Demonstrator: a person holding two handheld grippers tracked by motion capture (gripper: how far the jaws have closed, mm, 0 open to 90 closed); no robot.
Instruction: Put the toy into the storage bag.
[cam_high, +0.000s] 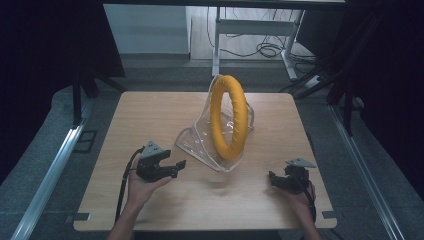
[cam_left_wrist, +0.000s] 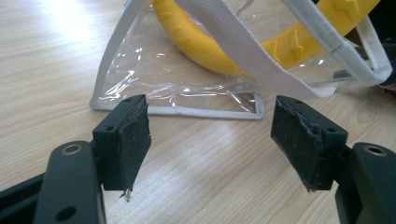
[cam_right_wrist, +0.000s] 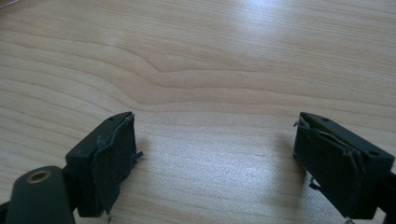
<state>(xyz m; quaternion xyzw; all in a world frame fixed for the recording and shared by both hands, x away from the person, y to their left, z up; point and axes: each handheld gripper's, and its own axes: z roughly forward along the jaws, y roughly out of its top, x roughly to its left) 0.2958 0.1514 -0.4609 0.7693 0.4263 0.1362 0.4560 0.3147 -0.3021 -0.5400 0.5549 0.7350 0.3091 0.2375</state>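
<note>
I hold a gripper in each hand at a wooden table (cam_high: 150, 115). My left gripper (cam_high: 176, 165) is low over the table, on the left side. Its jaws stand wide apart, and nothing is between them. It points at a clear plastic bag (cam_high: 197, 140) that sits near the middle of the table. The bag is just in front of my left gripper, close but not touching it.

In the left gripper view I see the clear plastic bag (cam_left_wrist: 177, 84) right past my two black pads (cam_left_wrist: 133, 140). The bag has a white edge (cam_left_wrist: 205, 111) that lies flat on the wood between the pads, a bit farther away. A white strap (cam_left_wrist: 247, 51) runs across the bag on a slant.

A big yellow ring (cam_high: 229, 117) stands up on its edge in the bag. It leans a little, and its top pokes up high above the bag's low end. In the left gripper view the yellow ring (cam_left_wrist: 205, 44) shows through the clear plastic and behind the strap.

My right gripper (cam_high: 272, 179) is down low on the right side of the table, well apart from the bag. Its jaws are wide apart too, and they hold nothing. In the right gripper view I see bare wood between its pads (cam_right_wrist: 114, 158).
</note>
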